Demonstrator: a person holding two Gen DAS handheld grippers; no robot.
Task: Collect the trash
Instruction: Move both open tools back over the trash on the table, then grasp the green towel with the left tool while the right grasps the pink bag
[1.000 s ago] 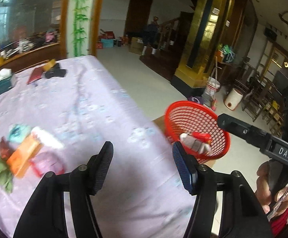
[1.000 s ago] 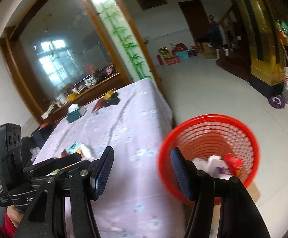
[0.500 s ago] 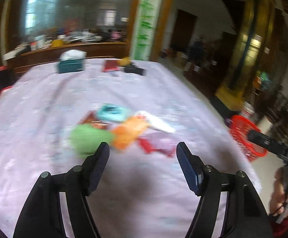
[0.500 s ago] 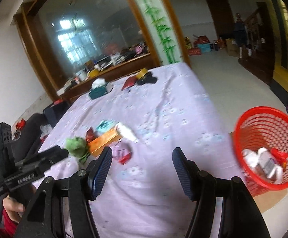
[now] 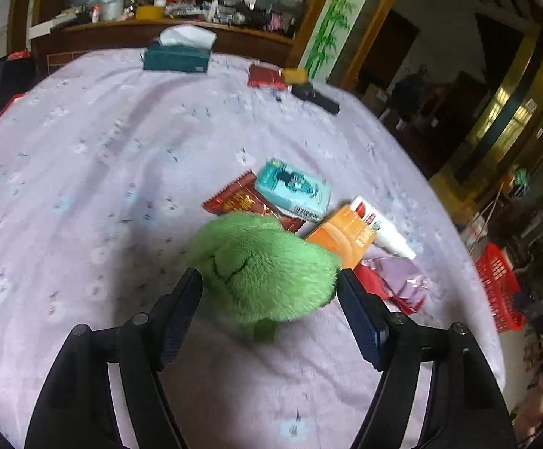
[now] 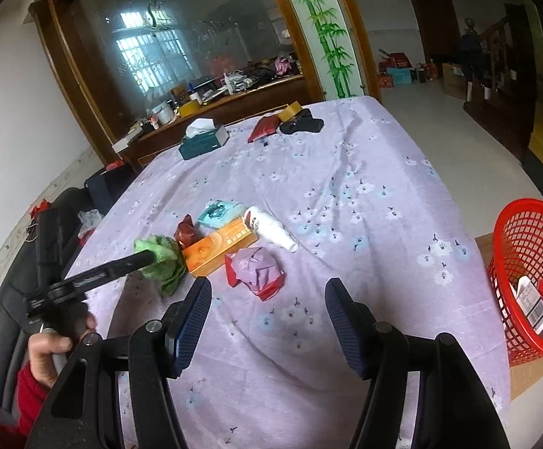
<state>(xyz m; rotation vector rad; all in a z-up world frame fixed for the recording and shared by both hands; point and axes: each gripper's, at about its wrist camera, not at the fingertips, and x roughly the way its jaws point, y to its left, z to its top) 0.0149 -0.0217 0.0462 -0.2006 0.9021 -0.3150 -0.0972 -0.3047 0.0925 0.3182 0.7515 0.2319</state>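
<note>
Bench (image 6: 346, 194): a wide surface under a lilac flowered cloth, carrying a cluster of litter near its middle.
Red basket (image 6: 529, 277): stands on the floor off the bench's right edge and already holds a few packets, so part of the collecting looks done.
Litter left: a green fuzzy cloth (image 5: 264, 265), an orange box (image 5: 342, 235), a teal packet (image 5: 294, 191), a dark red wrapper (image 5: 245, 202), a white tube (image 5: 383, 228) and a crumpled pink-and-red wrapper (image 5: 395, 280) all lie on the bench.
Left gripper (image 5: 271, 292): its fingers (image 5: 181, 310) are opening, flanking the green cloth without pressing it.
Right gripper (image 6: 267, 318): fingers spread and empty, the pink-and-red wrapper just beyond them, the basket well apart to the right.
</note>
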